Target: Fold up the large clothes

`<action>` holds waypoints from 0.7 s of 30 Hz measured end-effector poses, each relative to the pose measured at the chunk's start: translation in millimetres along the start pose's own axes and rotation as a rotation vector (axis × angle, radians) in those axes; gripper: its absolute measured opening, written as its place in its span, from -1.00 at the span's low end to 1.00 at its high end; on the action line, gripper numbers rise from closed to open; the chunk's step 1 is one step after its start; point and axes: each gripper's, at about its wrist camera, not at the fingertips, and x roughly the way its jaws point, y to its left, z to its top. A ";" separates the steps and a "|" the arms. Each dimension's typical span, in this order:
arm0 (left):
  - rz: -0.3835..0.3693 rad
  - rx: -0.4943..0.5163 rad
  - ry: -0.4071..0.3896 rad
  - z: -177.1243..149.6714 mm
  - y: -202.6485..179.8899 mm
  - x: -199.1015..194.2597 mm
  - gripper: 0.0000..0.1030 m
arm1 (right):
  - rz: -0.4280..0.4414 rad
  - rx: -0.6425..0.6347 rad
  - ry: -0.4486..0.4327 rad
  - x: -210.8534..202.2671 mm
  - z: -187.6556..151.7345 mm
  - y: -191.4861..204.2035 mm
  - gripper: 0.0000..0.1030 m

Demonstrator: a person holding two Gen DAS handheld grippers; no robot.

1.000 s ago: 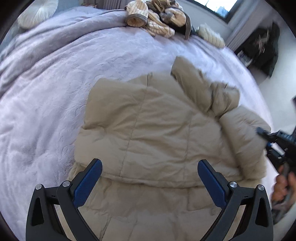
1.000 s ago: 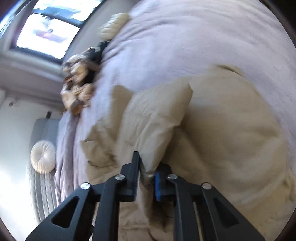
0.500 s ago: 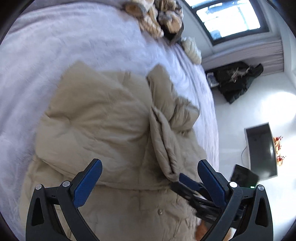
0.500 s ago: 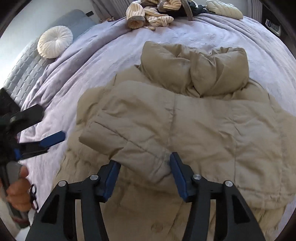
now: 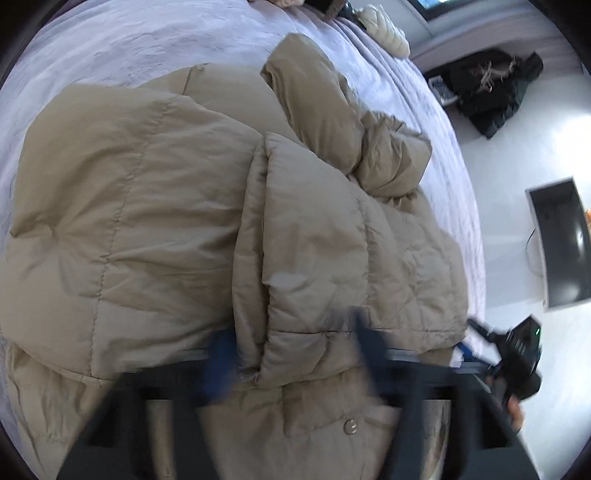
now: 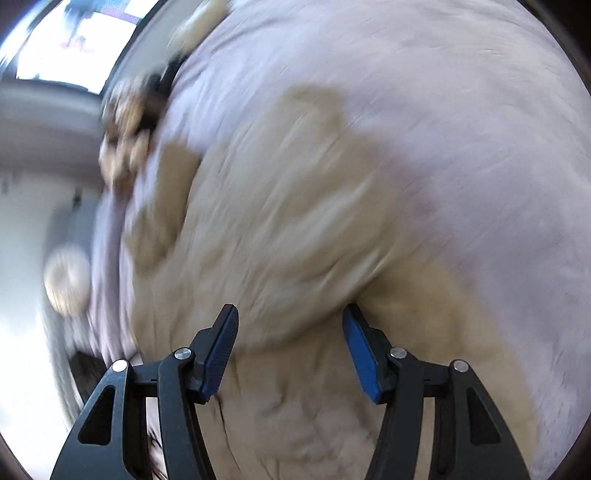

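A beige puffer jacket (image 5: 140,206) lies on the lavender bedspread (image 5: 122,40), with a sleeve (image 5: 332,236) folded across its front. My left gripper (image 5: 293,350) is blurred and its jaws are closing, the sleeve's cuff end squeezed between the blue pads. The right gripper (image 6: 291,343) hovers over the jacket (image 6: 295,229) in a blurred view. Its jaws are still opening and nothing is gripped between them. From the left wrist, that right gripper (image 5: 509,354) shows off the bed's right edge, held by a hand (image 5: 515,410).
A cream pillow (image 5: 384,26) lies at the bed's far end. Black clothing (image 5: 495,88) and a dark screen (image 5: 565,243) are on the white floor to the right. A heap of knitwear (image 6: 125,147) and a round cushion (image 6: 68,280) lie beyond the jacket.
The right gripper let go of the sleeve, opened and swung off to the bed's edge. The left gripper dropped closer to the jacket, and its wide-open jaws came in around the sleeve's end.
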 end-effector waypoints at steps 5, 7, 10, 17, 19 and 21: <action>0.054 0.050 -0.034 -15.4 3.9 -7.9 -0.68 | 0.008 -0.013 -0.017 1.6 14.4 -2.4 -0.87; 0.091 0.054 -0.024 -19.6 9.5 -0.9 -0.67 | -0.049 -0.118 -0.011 6.1 5.2 7.2 -0.87; 0.101 0.044 -0.015 -19.1 18.1 5.3 -0.65 | -0.127 -0.195 0.012 23.6 -3.9 5.5 -0.87; 0.203 0.068 -0.060 -18.8 18.5 -26.7 -0.60 | -0.132 -0.178 0.019 27.5 -0.3 -2.5 -0.86; 0.253 0.074 -0.089 -17.8 21.3 -43.7 -0.60 | -0.147 -0.196 0.047 16.2 -3.5 -2.3 -0.84; 0.265 0.080 -0.116 -17.9 24.5 -60.1 -0.60 | -0.161 -0.236 0.071 1.6 -9.6 0.1 -0.84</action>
